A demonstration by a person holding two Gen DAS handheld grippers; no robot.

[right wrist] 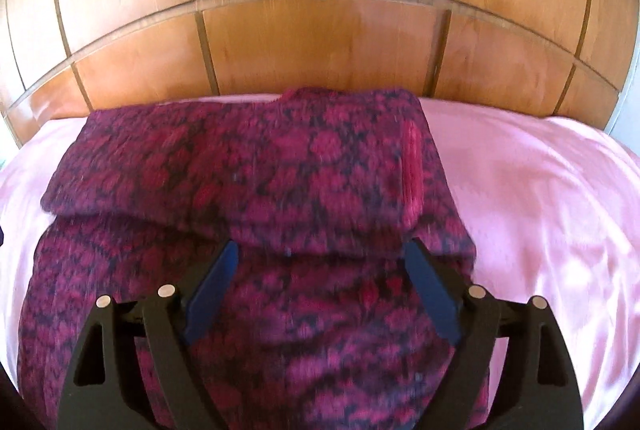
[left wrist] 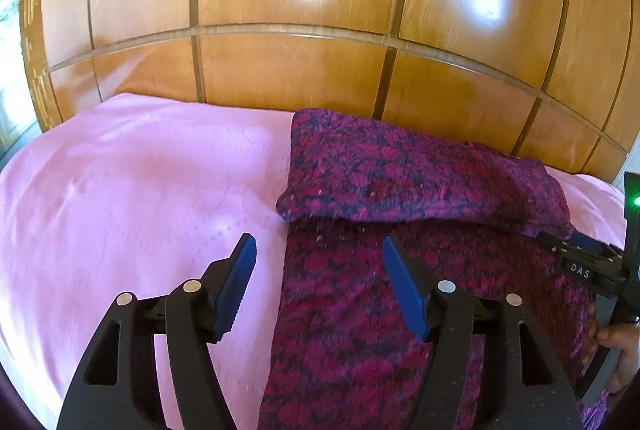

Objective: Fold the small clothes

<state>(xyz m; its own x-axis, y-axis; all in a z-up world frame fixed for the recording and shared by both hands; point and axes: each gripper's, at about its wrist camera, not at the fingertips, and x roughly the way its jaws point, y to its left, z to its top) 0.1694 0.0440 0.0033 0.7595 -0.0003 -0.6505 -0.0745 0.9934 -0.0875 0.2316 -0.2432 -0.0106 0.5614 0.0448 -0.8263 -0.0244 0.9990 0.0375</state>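
A partly folded magenta sweater [right wrist: 256, 189] lies on a pink bed [left wrist: 120, 189]; both grippers, left [left wrist: 318, 284] and right [right wrist: 320, 282], hover with fingers spread wide, holding nothing.

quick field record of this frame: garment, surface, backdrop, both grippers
garment: knitted sweater, magenta and dark pattern, far part folded back over the near part
fold edge: runs across the sweater, just beyond both grippers' fingertips
surface: pink sheet, sweater lies on it
backdrop: wooden panelling behind the bed
left gripper: open, nothing between the pads, over the sweater's left edge
right gripper: open, nothing gripped, over the sweater's middle
hand: fingers on the right gripper's handle, at the left view's edge
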